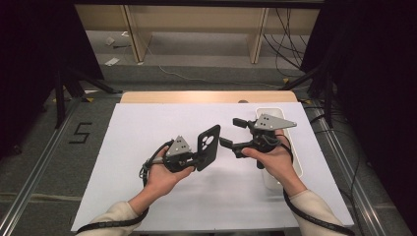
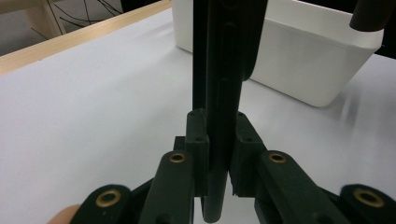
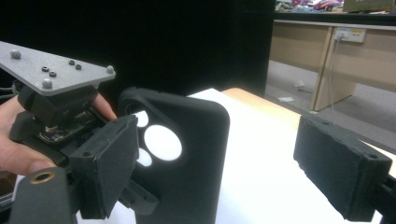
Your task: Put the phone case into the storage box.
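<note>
White bin (image 1: pixel 273 114) sits behind right gripper (image 1: pixel 235 138).

Cream sleeves (image 1: pixel 114 214), black cables (image 1: pixel 314 221)

A big black number 5 (image 1: pixel 80 132) is marked on the grey floor (image 1: pixel 39 162), to the left of the desk (image 1: pixel 147 196). It is the one sign that can be read.
</note>
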### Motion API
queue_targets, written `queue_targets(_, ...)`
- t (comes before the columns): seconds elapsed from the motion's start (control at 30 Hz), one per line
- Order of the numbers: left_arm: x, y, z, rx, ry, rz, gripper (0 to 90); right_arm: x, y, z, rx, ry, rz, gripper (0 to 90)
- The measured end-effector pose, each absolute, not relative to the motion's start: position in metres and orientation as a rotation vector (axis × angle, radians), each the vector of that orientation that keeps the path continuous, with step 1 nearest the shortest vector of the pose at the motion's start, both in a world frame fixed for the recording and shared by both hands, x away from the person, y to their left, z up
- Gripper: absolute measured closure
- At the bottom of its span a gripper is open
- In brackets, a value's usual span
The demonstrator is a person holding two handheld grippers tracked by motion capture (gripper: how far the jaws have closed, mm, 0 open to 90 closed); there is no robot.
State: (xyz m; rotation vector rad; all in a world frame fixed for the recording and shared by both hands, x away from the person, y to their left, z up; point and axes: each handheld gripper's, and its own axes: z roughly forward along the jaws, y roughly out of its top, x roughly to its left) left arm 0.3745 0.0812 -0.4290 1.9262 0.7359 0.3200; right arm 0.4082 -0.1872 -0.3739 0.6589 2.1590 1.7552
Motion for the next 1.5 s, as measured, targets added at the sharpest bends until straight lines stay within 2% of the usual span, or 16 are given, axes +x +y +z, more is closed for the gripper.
queue_targets(0.23,0.376,0.085,-0.428,1.902,0.789,0.348,79.8,0.407,-0.185,-0.376,0.662,2.163,1.733,13.8)
queue_targets(0.77,0.376,0.081,-0.428,1.882,0.863,0.388,79.8,0.403,-0.170,-0.386,0.710,2.132,1.632,2.0)
queue_targets(1.5,0.373,0.059,-0.428,1.908,0.829,0.367,79.8,0.397,-0.154,-0.389,0.755,2.071,1.659,1.8)
